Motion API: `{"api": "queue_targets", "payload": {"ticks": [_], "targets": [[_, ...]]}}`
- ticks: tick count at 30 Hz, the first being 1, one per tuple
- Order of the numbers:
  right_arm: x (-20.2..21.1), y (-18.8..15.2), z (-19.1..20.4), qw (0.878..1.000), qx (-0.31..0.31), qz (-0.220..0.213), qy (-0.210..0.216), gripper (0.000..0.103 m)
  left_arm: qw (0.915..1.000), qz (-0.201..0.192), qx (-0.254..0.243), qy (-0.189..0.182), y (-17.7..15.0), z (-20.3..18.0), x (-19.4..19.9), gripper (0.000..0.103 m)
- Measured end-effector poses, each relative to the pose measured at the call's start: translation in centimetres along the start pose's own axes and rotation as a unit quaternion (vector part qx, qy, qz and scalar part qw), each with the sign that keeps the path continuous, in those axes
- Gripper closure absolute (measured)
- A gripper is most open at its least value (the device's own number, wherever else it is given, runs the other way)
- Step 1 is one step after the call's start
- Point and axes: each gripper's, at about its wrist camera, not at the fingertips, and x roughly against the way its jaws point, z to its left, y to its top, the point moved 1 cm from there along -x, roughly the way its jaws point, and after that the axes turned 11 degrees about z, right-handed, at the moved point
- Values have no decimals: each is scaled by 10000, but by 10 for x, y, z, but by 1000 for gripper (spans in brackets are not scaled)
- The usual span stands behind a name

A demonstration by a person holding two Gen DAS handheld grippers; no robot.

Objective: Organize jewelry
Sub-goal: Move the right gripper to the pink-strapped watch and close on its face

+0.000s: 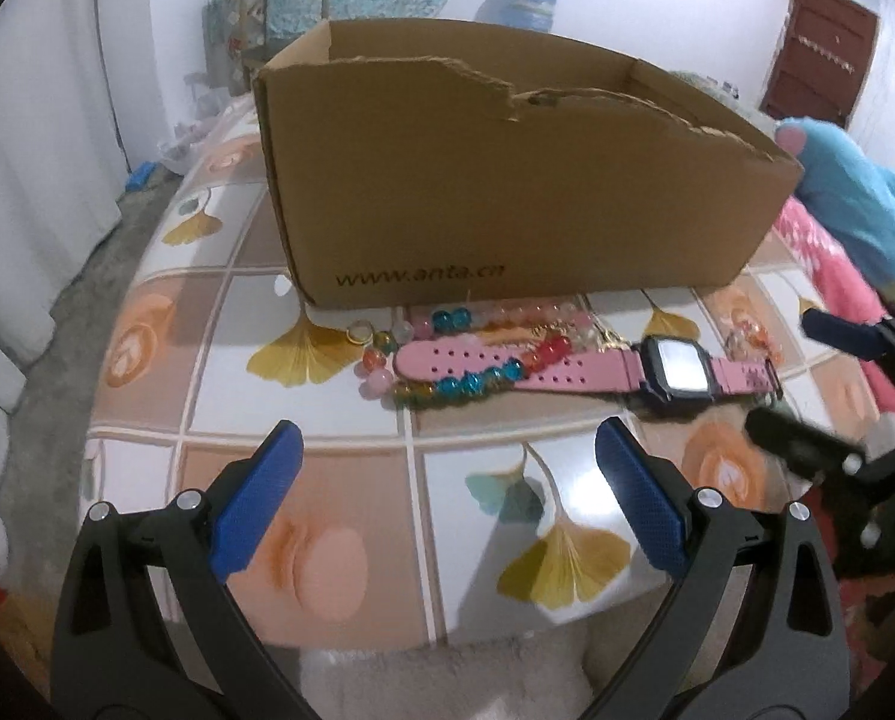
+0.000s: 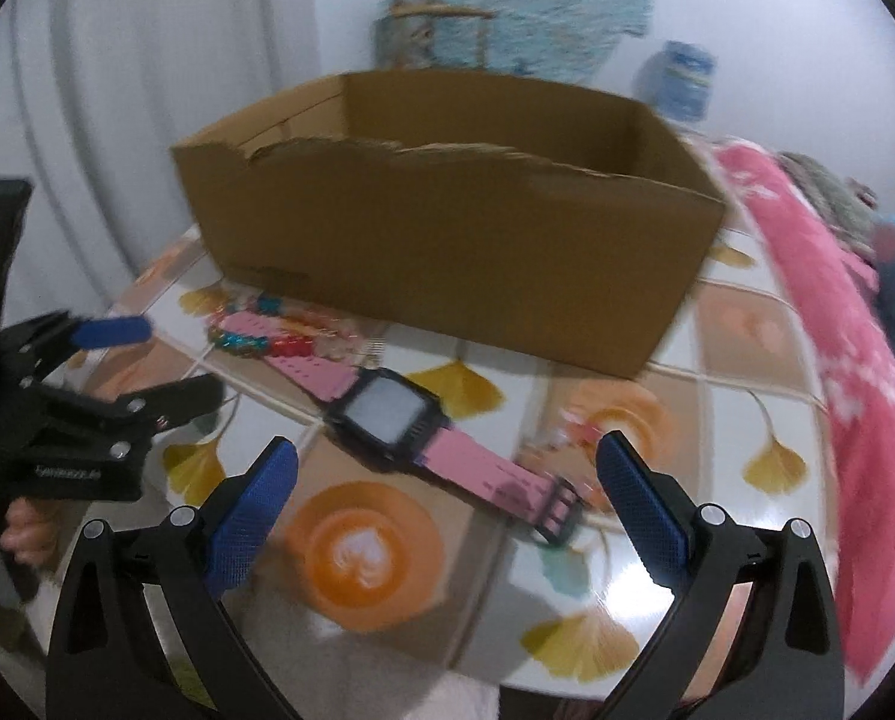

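Observation:
A pink-strapped digital watch (image 1: 615,369) lies flat on the patterned table in front of an open cardboard box (image 1: 507,192). Colourful beaded bracelets (image 1: 459,384) lie over and beside its left strap. My left gripper (image 1: 447,456) is open and empty, a little short of the beads. In the right wrist view the watch (image 2: 387,414) lies just ahead of my open, empty right gripper (image 2: 447,468), with the beads (image 2: 249,339) further left by the box (image 2: 447,240). The right gripper also shows at the right edge of the left wrist view (image 1: 807,384).
The table (image 1: 339,480) has a glossy tile-and-leaf print and a rounded near edge. A pink cloth (image 2: 837,360) and a blue plush toy (image 1: 855,192) lie to the right. White curtains hang to the left. The left gripper shows at the left of the right wrist view (image 2: 147,360).

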Motion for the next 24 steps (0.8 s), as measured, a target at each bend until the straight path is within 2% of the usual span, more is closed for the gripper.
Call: {"api": "queue_targets", "payload": {"ticks": [3,4,6,8,12,16,17,21,24], "targets": [[-8,9,5,9992,361,151,6,8,9999,-40,-29,-94,2,2,-5,9],[-11,12,7,9986,478,216,18,10,9999,-56,-61,-99,2,2,-5,12],[-15,15,7,9976,597,334,66,13,9998,-59,-171,-102,7,3,-7,23],[-19,19,8,9962,710,484,148,21,9997,-16,-197,-159,8,3,-10,34],[-26,23,9,9924,943,758,201,33,9996,-9,-114,-270,9,5,-13,47],[-34,24,13,9870,1176,1058,270,45,9998,-47,-97,-136,10,8,-14,61],[-35,24,14,9855,1205,1134,365,53,9998,-51,-87,-146,10,9,-14,64],[-31,25,21,9828,1352,1227,267,58,9997,-87,24,-241,10,16,-12,71],[-24,28,17,9832,1173,1316,480,64,9994,-124,142,-298,6,30,-7,72]]}}
